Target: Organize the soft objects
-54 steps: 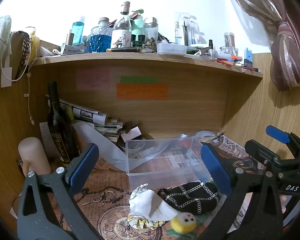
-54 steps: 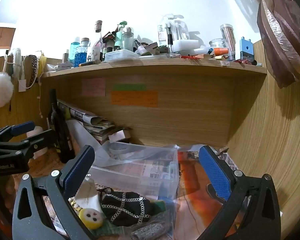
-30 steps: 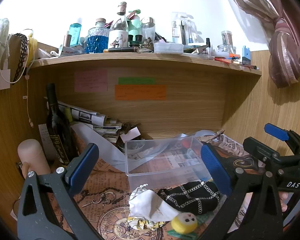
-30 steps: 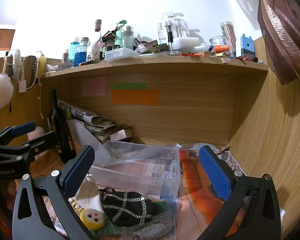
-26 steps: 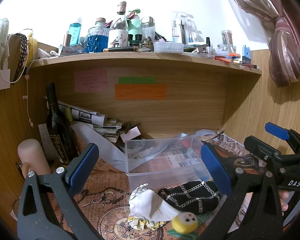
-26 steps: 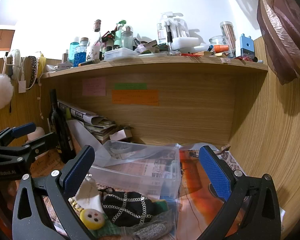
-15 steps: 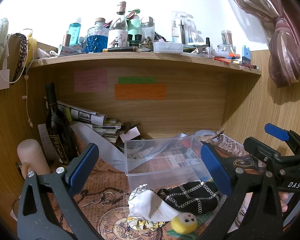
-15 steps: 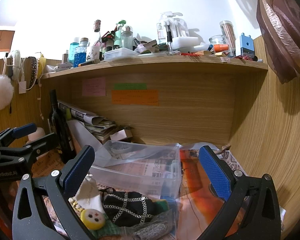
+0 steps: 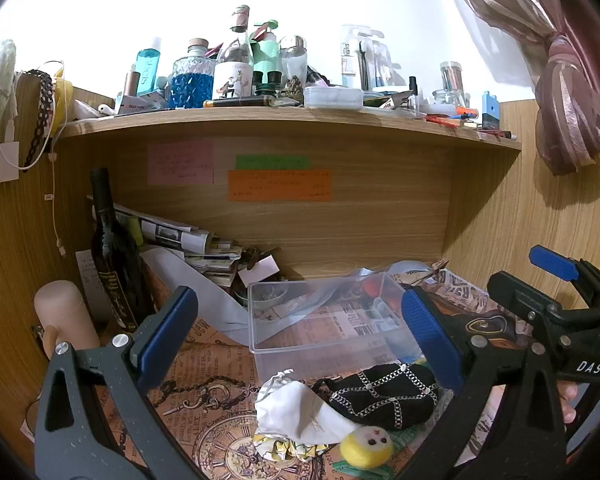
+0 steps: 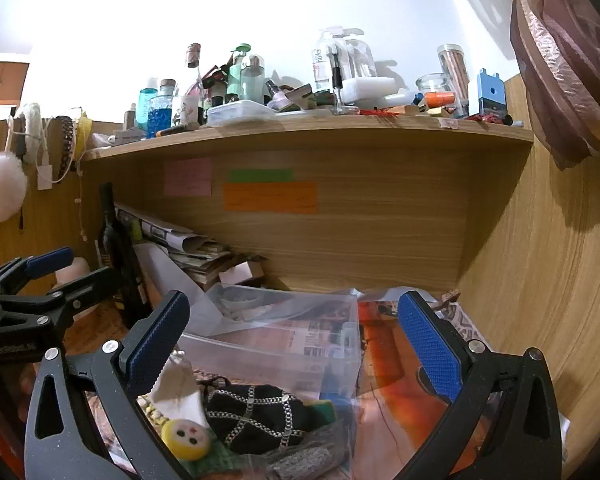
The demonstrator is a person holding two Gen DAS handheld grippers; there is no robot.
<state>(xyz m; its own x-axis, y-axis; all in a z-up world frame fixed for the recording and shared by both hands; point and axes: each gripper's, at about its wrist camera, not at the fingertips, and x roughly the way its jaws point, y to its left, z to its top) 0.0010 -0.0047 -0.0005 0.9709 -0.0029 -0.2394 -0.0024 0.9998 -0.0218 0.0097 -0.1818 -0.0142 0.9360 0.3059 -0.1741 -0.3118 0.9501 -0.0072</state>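
Right wrist — green cloth (image 10: pixel 323 409) mostly hidden.

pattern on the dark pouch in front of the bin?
Black pouch with a silver chain-lattice diamond pattern; clearest in the left wrist view.

Dark grey left tool (image 9: pixel 300 332) has blue pads, silver screws, apparently.

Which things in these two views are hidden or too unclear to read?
- Sticky notes: writing too small, both views.
- Green item, right view: mostly under the black pouch.
- Yellow toy, left view: lower part cut off by the frame's edge.
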